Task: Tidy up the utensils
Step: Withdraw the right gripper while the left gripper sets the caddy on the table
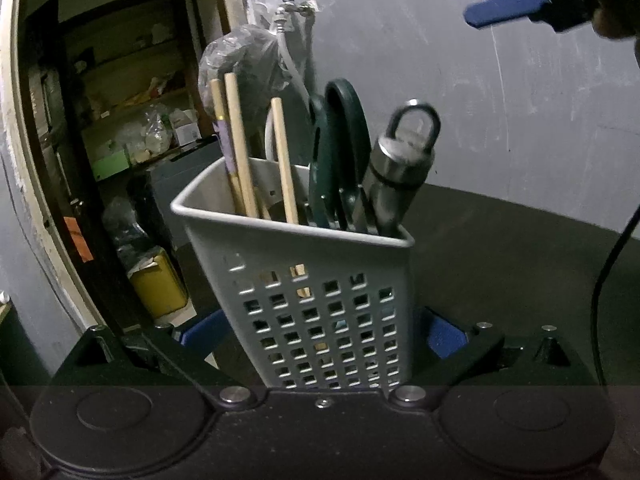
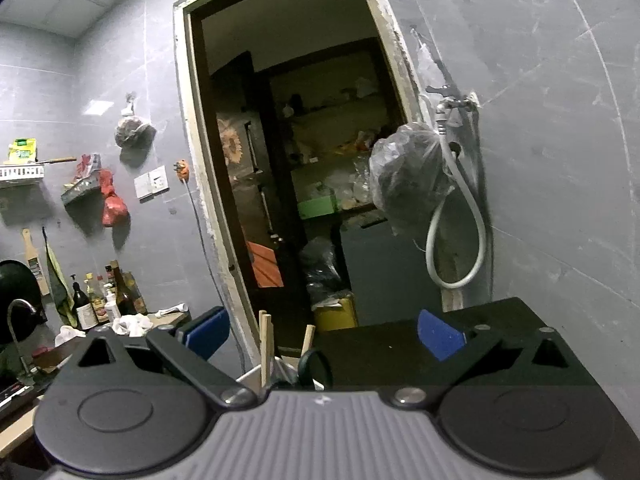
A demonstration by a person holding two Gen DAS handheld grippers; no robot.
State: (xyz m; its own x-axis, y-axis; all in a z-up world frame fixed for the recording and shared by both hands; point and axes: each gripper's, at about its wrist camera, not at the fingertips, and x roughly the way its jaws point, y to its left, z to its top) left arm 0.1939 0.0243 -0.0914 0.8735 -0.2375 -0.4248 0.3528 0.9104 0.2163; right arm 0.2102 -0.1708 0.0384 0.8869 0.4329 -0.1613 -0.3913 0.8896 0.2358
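A white perforated utensil holder (image 1: pixel 320 280) stands on a dark table (image 1: pixel 500 264). It holds wooden chopsticks (image 1: pixel 240 144), green-handled scissors (image 1: pixel 340 148) and a steel tool with a ring handle (image 1: pixel 400 168). My left gripper (image 1: pixel 324 336) is open, its blue pads either side of the holder's lower part with small gaps. One blue finger (image 1: pixel 506 8) of the right gripper shows high at the upper right. In the right wrist view my right gripper (image 2: pixel 324 336) is open and empty, above the chopsticks' tips (image 2: pixel 264 340) and the scissors' handle (image 2: pixel 316 366).
A grey tiled wall (image 1: pixel 480 100) backs the table, with a tap and hose (image 2: pixel 452 184) and a hanging plastic bag (image 2: pixel 408 176). A doorway (image 2: pixel 300 160) opens onto a cluttered storeroom. A black cable (image 1: pixel 608 264) hangs at right. Bottles (image 2: pixel 100 300) crowd a counter at left.
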